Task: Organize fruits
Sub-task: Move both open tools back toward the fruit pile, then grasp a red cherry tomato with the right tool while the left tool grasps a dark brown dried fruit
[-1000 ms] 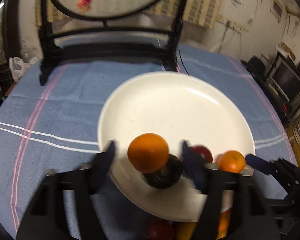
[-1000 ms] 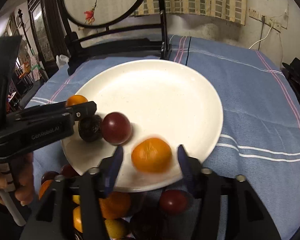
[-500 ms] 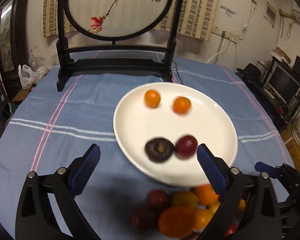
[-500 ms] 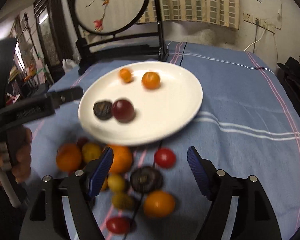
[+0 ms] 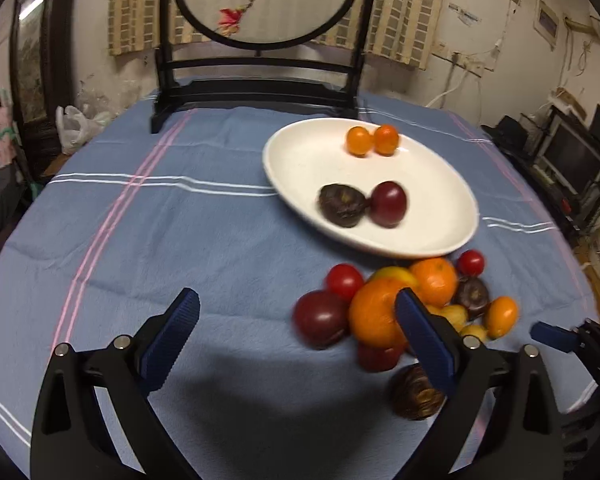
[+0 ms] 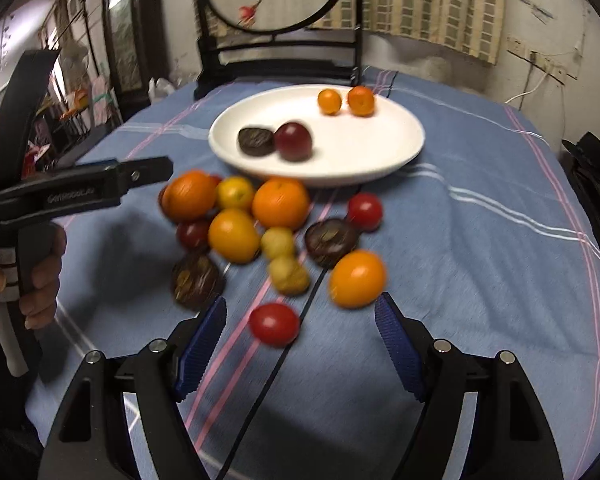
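A white plate (image 5: 440,236) (image 6: 380,168) on the blue cloth holds two small oranges (image 5: 372,141) (image 6: 345,101) at its far side, plus a dark wrinkled fruit (image 5: 342,205) (image 6: 255,141) touching a red plum (image 5: 389,204) (image 6: 293,141). In front of the plate lies a loose pile of oranges (image 5: 374,312) (image 6: 281,204), tomatoes, plums and small yellow fruit. My left gripper (image 5: 298,308) (image 6: 140,172) hovers open at the pile's left side, holding nothing. My right gripper (image 6: 300,312) (image 5: 552,336) is open, with a red tomato (image 6: 274,323) lying loose between its jaws.
A round embroidered screen on a black stand (image 5: 260,92) (image 6: 278,68) stands at the table's back. A black cable (image 6: 268,364) runs under the pile. A person's hand (image 6: 40,280) grips the left tool's handle. Shelves with a monitor (image 5: 572,160) are off the right edge.
Both grippers opened and let go of the oranges they held over the plate; the oranges rolled to its far side. Both grippers drew back from the plate to the loose pile.
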Demonstrator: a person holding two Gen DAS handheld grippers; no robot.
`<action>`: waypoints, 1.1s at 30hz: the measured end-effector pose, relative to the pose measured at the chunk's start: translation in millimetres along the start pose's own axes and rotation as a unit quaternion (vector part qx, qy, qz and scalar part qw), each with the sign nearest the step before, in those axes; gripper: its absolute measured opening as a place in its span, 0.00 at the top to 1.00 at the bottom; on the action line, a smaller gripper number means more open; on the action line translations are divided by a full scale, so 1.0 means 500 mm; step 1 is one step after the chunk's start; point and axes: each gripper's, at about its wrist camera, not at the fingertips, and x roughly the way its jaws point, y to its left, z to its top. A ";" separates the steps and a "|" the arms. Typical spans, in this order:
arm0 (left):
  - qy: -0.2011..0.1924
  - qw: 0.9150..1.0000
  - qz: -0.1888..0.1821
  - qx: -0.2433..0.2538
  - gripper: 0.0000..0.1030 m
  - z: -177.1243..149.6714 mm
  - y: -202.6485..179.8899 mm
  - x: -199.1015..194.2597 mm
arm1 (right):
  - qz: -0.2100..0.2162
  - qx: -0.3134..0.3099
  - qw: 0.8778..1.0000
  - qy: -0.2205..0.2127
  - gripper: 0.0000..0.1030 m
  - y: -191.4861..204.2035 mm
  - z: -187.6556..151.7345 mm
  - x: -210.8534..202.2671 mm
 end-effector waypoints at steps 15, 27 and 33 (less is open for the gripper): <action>-0.001 0.999 -0.039 -0.002 0.07 -0.006 0.008 0.004 | -0.009 -0.005 0.999 0.031 0.65 0.042 -0.002 0.057; 0.007 0.998 -0.054 0.007 0.07 -0.028 -0.011 -0.018 | 0.010 0.024 1.000 0.008 0.71 -0.001 -0.017 0.006; 0.018 0.997 -0.060 0.053 0.07 -0.060 -0.071 -0.039 | 0.008 0.045 0.999 -0.003 0.71 -0.035 -0.041 -0.018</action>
